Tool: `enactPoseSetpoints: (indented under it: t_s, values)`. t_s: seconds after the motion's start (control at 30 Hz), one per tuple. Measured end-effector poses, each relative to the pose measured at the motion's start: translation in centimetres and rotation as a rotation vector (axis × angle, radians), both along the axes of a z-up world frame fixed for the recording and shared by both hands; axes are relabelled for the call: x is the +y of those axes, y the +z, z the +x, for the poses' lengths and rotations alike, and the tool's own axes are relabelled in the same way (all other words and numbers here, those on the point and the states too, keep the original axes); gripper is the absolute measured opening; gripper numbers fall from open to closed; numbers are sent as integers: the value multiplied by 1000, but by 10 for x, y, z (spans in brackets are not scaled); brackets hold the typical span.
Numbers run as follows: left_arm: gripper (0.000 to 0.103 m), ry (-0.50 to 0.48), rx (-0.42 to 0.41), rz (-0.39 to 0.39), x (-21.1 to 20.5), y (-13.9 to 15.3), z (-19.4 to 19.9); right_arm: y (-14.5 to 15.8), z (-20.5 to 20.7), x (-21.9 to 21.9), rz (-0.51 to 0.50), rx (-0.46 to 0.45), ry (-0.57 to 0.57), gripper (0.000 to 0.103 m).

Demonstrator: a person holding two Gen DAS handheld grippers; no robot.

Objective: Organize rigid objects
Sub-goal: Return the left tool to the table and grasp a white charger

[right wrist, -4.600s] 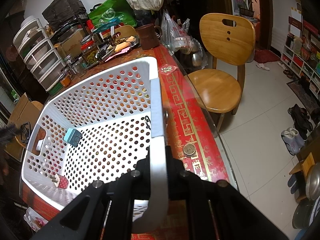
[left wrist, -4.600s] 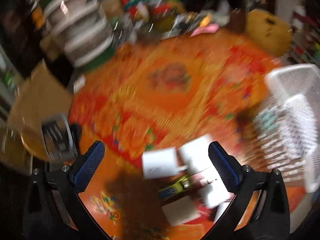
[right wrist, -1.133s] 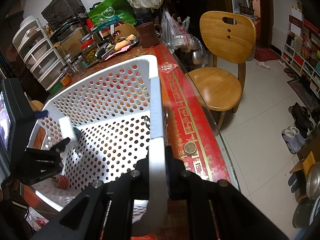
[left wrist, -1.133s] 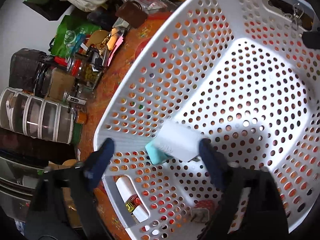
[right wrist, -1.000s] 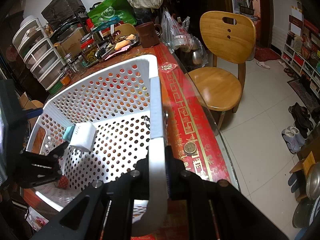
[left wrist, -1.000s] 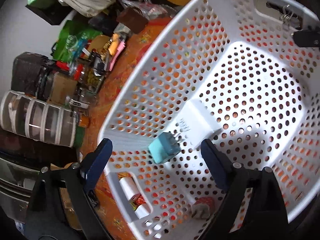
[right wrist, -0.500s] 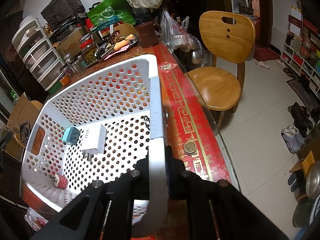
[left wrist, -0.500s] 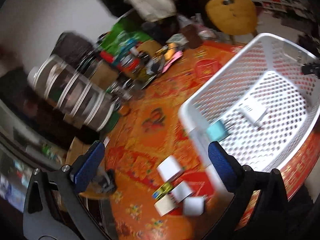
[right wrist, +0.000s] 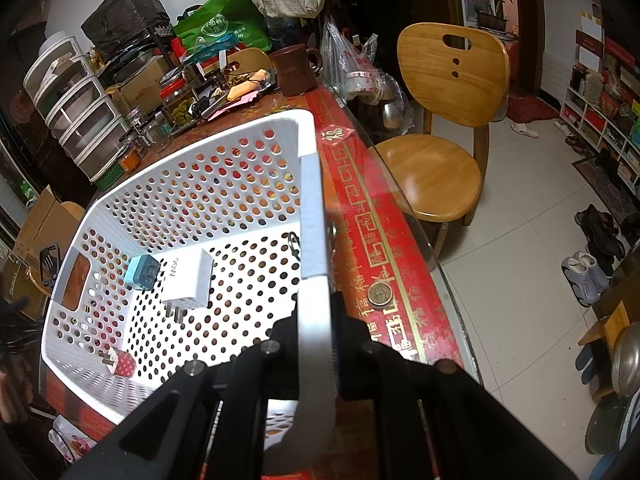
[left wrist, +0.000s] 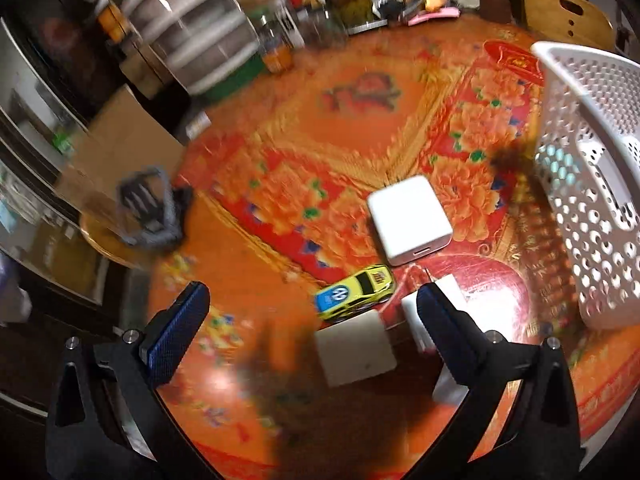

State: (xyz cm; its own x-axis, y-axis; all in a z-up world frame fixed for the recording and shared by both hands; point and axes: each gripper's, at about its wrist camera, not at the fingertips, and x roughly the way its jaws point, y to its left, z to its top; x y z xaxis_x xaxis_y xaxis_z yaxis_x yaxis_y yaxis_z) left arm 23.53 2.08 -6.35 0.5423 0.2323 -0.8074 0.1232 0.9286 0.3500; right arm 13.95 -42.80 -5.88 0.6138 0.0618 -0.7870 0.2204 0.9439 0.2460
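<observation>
Left gripper [left wrist: 312, 312] spread wide, empty, above white rectangular chargers [left wrist: 409, 219] and yellow toy car [left wrist: 354, 298] on orange floral tablecloth [left wrist: 320, 144]. Right gripper [right wrist: 316, 332] clamps white perforated plastic basket [right wrist: 312, 200] rim beside table edge.

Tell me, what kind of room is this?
Probably the dining area of a lived-in home. A round table with an orange flowered cloth has a wooden chair beside it, pairs of shoes sit on the white tiled floor, and a brown clay mug and food jars crowd the far edge.
</observation>
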Motion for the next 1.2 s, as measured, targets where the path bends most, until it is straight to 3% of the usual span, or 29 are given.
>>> enactPoseSetpoints:
  t_s: [0.1, 0.57, 0.9, 1.0, 1.2]
  values:
    - [102, -7, 49, -70, -3, -20, 15, 0, 0, 0, 0, 1, 0, 9]
    - [102, 14, 87, -145, -35, -42, 66, 0, 0, 0, -1, 1, 0, 9]
    - [78, 47, 116, -188, -34, -58, 74, 0, -1, 0, 0, 0, 0, 9]
    - [59, 36, 121, -229, -35, -57, 74, 0, -1, 0, 0, 0, 0, 9]
    - [56, 35, 105, -240, -36, -56, 72, 0, -1, 0, 0, 0, 0, 9]
